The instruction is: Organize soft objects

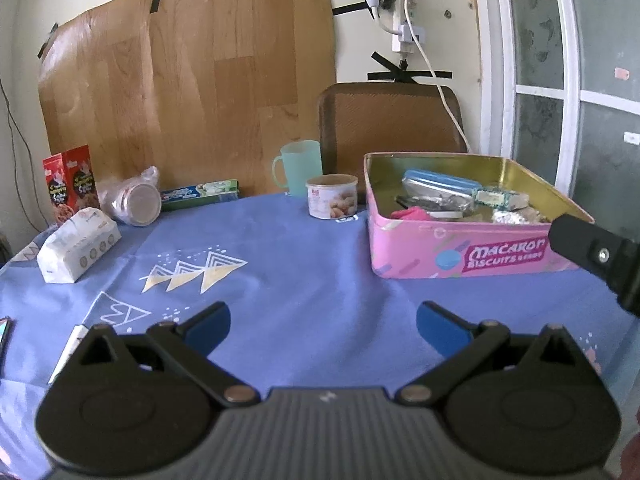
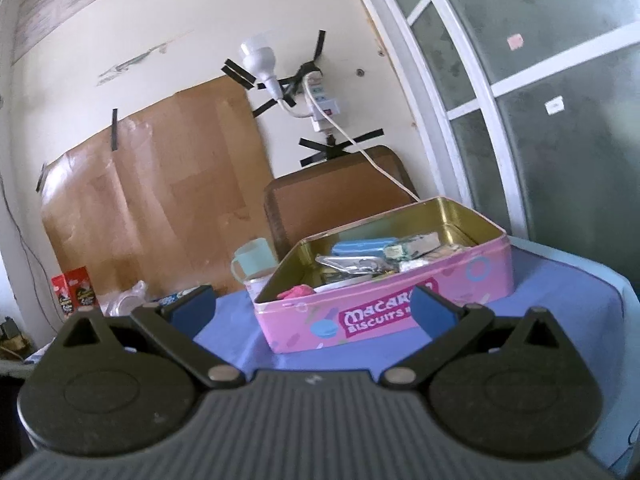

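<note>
A pink Macaron biscuit tin (image 1: 464, 256) (image 2: 384, 316) stands open on the blue tablecloth, holding several small items, among them a pink soft piece (image 1: 412, 213) (image 2: 296, 292) and a blue case (image 1: 440, 182). A white soft pack (image 1: 78, 244) lies at the table's left. My left gripper (image 1: 323, 326) hovers open over bare cloth, short of the tin. My right gripper (image 2: 314, 308) is open and empty, raised in front of the tin's near wall; part of it shows as a black piece (image 1: 596, 256) at the right of the left wrist view.
Along the back stand a green mug (image 1: 300, 166), a peanut can (image 1: 332, 196), a flat green-and-blue box (image 1: 200, 194), a plastic-wrapped jar (image 1: 134, 200) and a red snack box (image 1: 72, 184). A brown chair back (image 1: 390, 116) rises behind the table. Table edge falls away right (image 2: 616, 292).
</note>
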